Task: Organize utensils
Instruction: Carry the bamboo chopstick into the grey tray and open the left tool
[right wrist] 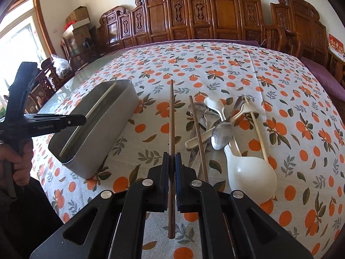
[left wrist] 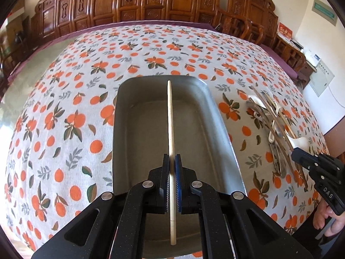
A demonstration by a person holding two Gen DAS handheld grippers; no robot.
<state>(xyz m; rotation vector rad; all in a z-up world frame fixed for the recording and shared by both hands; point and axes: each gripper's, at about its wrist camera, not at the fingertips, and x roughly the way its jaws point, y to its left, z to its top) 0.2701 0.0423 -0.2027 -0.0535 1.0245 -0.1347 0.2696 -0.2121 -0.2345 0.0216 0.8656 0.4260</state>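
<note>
The left gripper (left wrist: 172, 158) is pressed together on a pale chopstick (left wrist: 170, 125), which runs straight forward between the two fingers and sticks out behind them too. The chopstick hangs over the grey metal tray (left wrist: 217, 116), lengthwise along it, and its front tip reaches nearly to the far rim of the tray; I cannot tell if the tip touches the bottom. In the right wrist view the same pale chopstick (right wrist: 90, 118) shows as a thin line inside the tray (right wrist: 103, 151), with the left gripper (right wrist: 80, 119) at the near edge of it. The tray stands on a tablecloth with orange fruit print (left wrist: 75, 112). The right gripper (right wrist: 172, 158) pinches a dark brown chopstick (right wrist: 171, 116), also held along the fingers and pointing forward over the cloth, just to the right of the tray and apart from it. To the right of this chopstick lies a pile of utensils (right wrist: 226, 129) on the cloth: a second dark chopstick (right wrist: 197, 136), some metal spoons (right wrist: 222, 136), white spoons and one big white ladle (right wrist: 252, 174) near to the camera, with another pale chopstick (right wrist: 257, 129) lying at its right side. They cross and touch each other in no order. Behind the table stand carved wooden chairs (right wrist: 215, 15).
</note>
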